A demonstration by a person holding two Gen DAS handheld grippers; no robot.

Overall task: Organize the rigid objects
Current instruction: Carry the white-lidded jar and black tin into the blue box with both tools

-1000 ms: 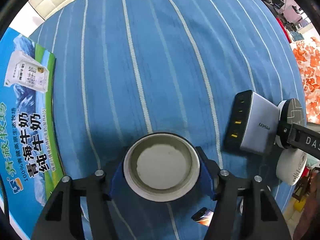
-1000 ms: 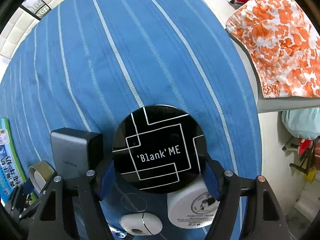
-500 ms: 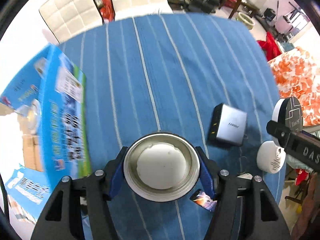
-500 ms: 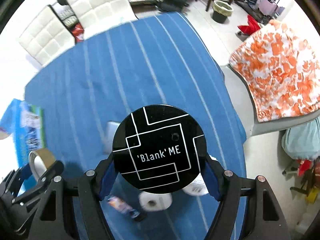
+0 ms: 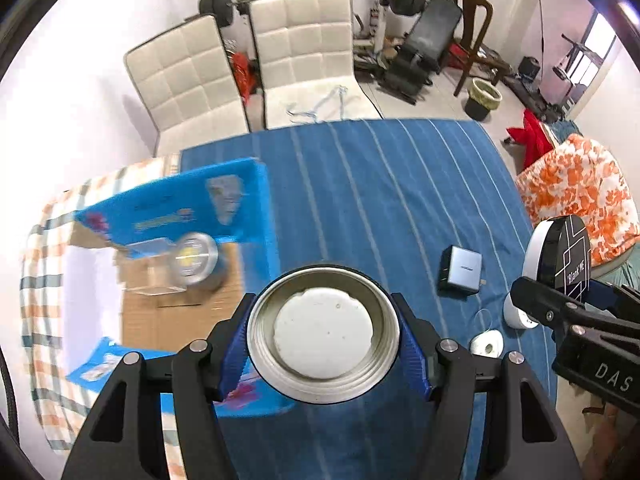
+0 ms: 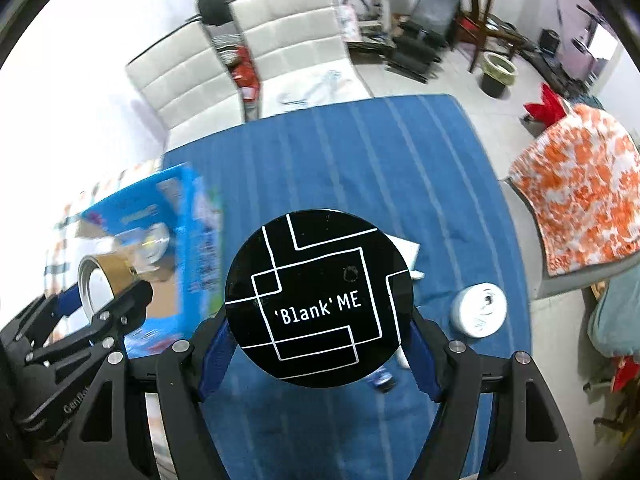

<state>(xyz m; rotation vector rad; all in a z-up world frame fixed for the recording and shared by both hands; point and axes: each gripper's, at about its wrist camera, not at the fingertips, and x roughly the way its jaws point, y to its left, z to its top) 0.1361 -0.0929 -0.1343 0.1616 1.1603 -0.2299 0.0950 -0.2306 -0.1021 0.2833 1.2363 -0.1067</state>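
Both claws are carrying stuff right now: the left gripper (image 5: 323, 340) is squeezing a tape roll (image 5: 323, 334), and the right gripper (image 6: 318, 332) is clamping a black round compact (image 6: 319, 299). Still sitting on the blue striped cloth (image 5: 372, 200) at near right: a white earbud case (image 5: 487, 344), a white jar (image 6: 479, 310) and, a bit farther, a grey charger (image 5: 460, 275). Out left, the open cardboard box (image 5: 180, 280) is already holding a silver puck (image 5: 193, 258). I'd call it roughly halfway.

On the table (image 5: 380, 184), the box (image 5: 192, 264) lies left, the charger (image 5: 460, 270) right.
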